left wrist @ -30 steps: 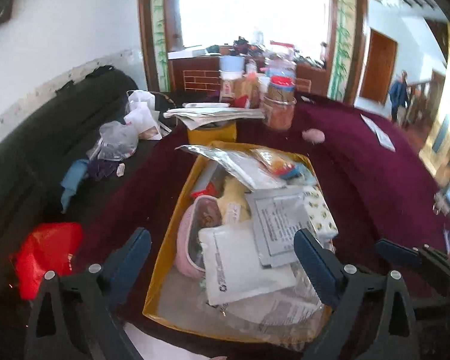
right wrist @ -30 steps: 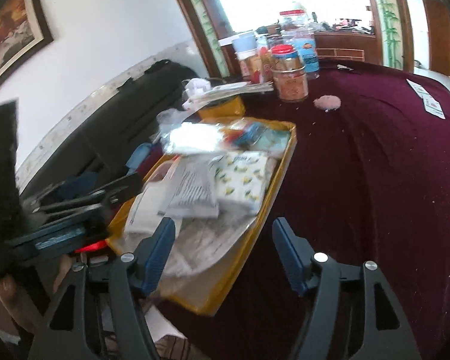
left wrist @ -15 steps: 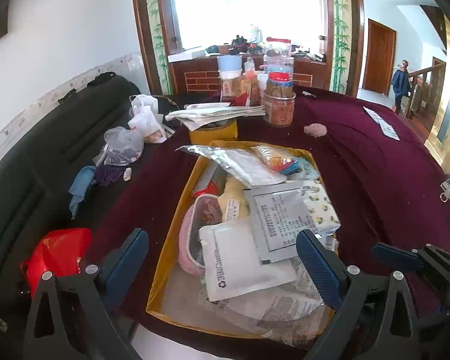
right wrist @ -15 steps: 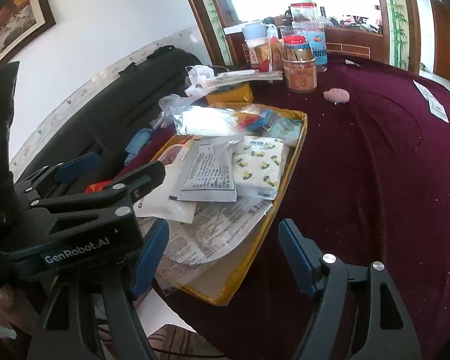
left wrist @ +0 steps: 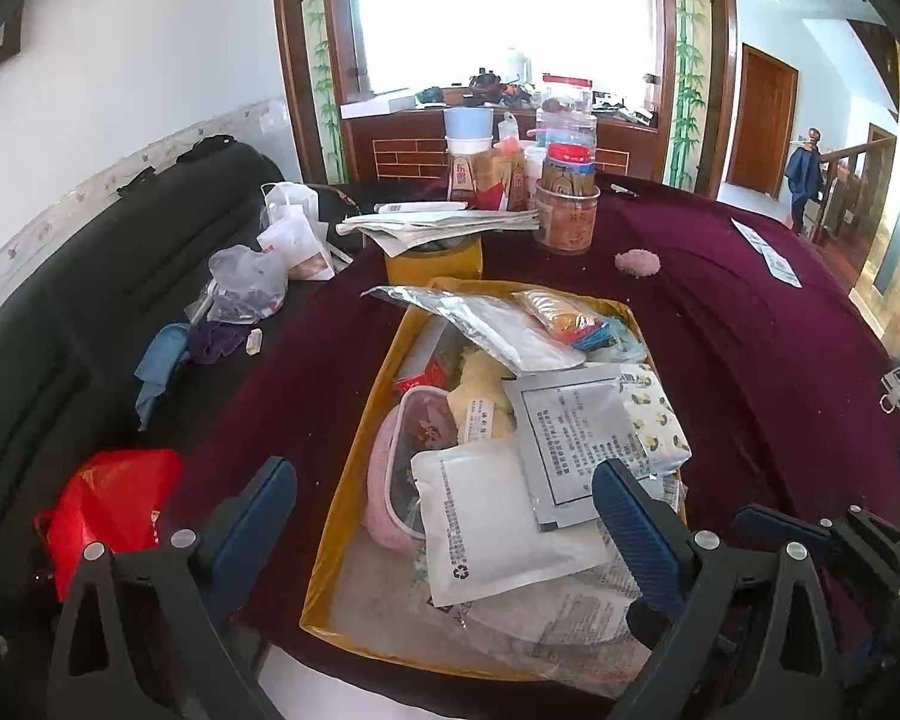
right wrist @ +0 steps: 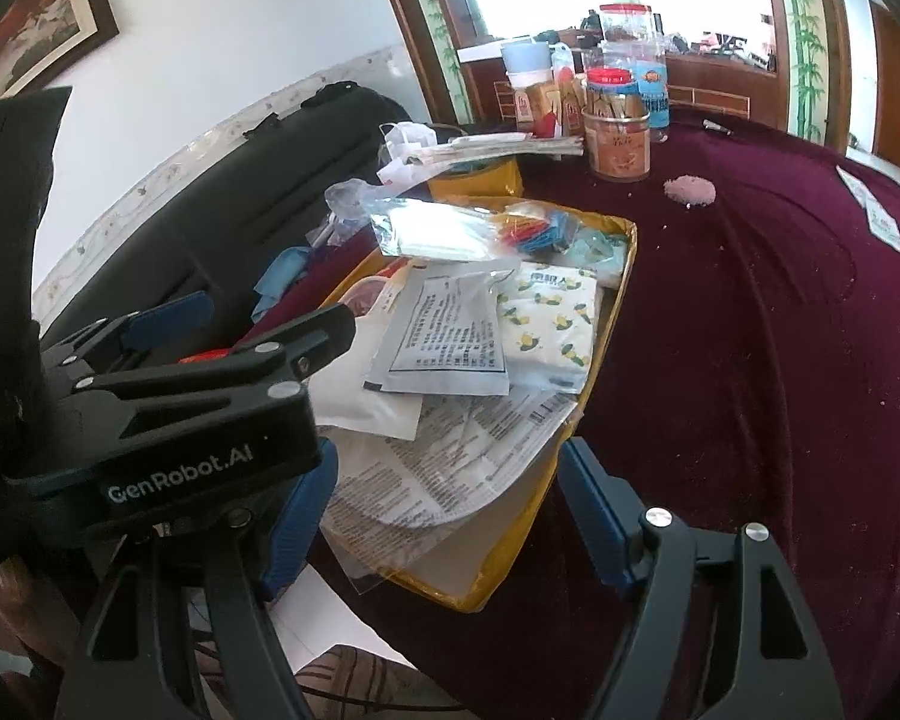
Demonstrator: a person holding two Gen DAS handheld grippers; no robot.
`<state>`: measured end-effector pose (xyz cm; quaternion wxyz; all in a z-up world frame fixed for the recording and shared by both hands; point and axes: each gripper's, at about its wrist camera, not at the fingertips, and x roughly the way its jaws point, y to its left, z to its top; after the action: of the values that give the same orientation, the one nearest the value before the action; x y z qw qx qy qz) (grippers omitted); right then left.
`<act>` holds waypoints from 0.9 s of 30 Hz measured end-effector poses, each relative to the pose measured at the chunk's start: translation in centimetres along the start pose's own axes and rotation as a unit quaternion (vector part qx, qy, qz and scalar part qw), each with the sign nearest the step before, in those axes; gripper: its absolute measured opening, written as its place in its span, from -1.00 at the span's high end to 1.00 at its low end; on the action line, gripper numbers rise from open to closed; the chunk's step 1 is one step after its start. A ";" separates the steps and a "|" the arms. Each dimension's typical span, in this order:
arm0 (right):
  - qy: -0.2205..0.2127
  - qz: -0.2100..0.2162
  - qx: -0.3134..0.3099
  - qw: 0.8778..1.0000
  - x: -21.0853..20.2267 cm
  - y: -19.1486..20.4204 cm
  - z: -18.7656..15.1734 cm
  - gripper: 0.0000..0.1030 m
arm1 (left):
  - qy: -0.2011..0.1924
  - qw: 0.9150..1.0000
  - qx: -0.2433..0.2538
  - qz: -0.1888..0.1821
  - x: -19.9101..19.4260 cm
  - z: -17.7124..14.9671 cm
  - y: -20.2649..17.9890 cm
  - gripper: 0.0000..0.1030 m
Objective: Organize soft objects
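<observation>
Both grippers hovered empty above the near end of the yellow tray [left wrist: 354, 468] of soft packets [left wrist: 498, 522] on the maroon surface [right wrist: 750, 330]. The left gripper [left wrist: 444, 516] stood wide apart; the right gripper [right wrist: 450, 510], just opening, straddled the tray's near corner.

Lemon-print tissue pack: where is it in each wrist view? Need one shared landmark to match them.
Left wrist: lemon-print tissue pack at the right edge of the yellow tray, half under a grey printed sachet, right of centre.
Right wrist: the pack sits centre frame, at the tray's right wall, right of the same sachet.
Shared landmark: the pink fluffy puff on the maroon tablecloth beyond the tray, also visible from the right wrist.
</observation>
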<state>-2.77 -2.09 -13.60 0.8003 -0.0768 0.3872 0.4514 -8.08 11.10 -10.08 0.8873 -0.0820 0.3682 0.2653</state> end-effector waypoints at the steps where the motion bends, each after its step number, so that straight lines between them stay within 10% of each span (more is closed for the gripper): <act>1: -0.002 -0.003 -0.004 1.000 -0.2 0.1 0.0 -0.46 | -0.002 1.000 0.001 -0.002 -0.1 0.0 0.0 -0.95; 27: 0.005 -0.017 0.027 0.999 0.1 -0.5 -0.1 -0.52 | 0.004 1.000 -0.001 -0.005 -0.2 0.1 0.1 -0.95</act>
<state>-2.43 -2.40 -13.83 0.8079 -0.0643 0.4015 0.4265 -8.20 11.15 -9.87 0.8871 -0.0860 0.3711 0.2606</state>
